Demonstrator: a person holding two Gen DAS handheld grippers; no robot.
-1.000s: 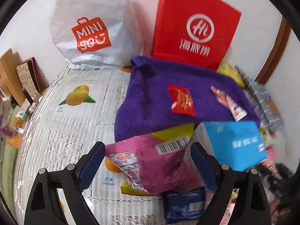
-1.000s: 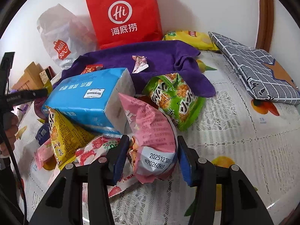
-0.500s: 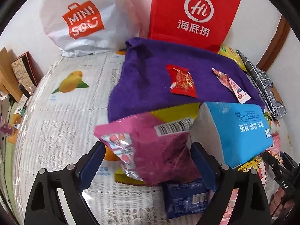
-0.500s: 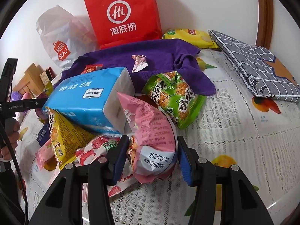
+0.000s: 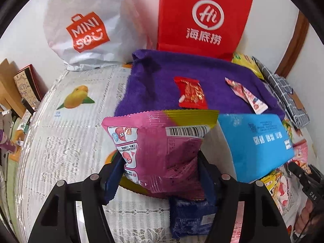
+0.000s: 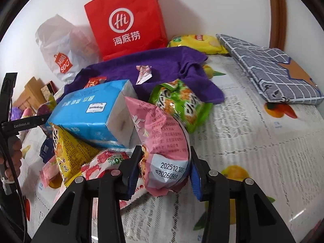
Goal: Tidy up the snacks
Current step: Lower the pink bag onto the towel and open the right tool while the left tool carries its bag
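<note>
Magenta-and-yellow foil snack packet (image 5: 162, 151) clamped upright in left gripper (image 5: 160, 174), just before purple towel (image 5: 162, 81). Pale pink crinkled snack bag (image 6: 164, 141) pinched in right gripper (image 6: 165, 174), touching blue tissue pack (image 6: 91, 113).

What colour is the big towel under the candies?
Purple towel, clearest in the left wrist view.

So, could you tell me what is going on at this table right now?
A person is sorting a pile of snacks with two handheld grippers. The left gripper is closed on a magenta-and-yellow snack bag, held up in front of the purple towel. The right gripper grips a pale pink snack bag beside the blue tissue pack. Two small packets already lie on the towel; the other snacks remain heaped on the tablecloth.
</note>
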